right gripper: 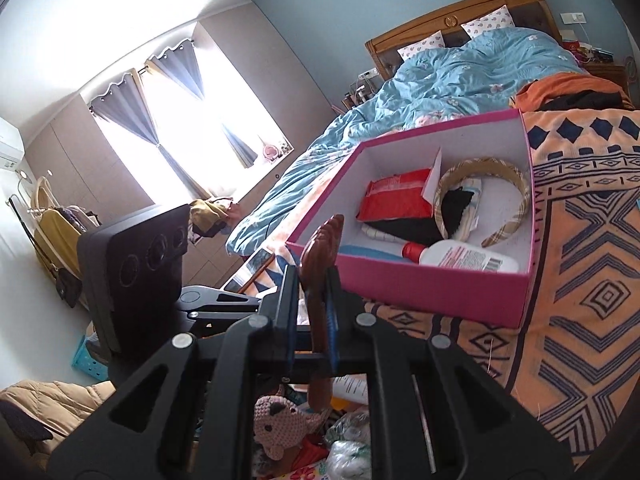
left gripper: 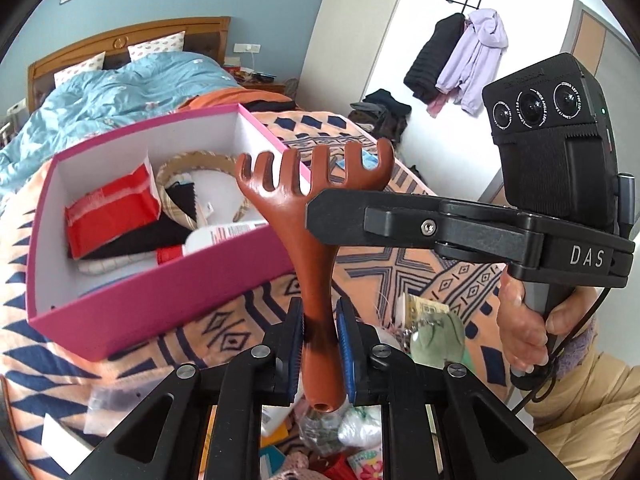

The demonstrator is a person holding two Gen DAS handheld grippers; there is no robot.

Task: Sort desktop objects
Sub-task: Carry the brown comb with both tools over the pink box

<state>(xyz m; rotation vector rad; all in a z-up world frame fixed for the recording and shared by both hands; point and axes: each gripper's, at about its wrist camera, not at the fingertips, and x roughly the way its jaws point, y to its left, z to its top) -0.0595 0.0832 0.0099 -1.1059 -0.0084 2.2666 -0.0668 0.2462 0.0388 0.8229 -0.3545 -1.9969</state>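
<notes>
Between left gripper [left gripper: 320, 354] jaws: brown wooden rake-massager [left gripper: 316, 248] handle, pinched; right gripper [right gripper: 312, 300] jaws pinching it too.

L tongs [left gripper: 320, 344] clamp brown scratcher [left gripper: 316, 240], R tongs [left gripper: 320, 216] too

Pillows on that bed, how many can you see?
2. Both lean against the wooden headboard: one white patterned pillow on the window side, the other pillow on the nightstand side. The blue quilt could be hiding more.
</notes>
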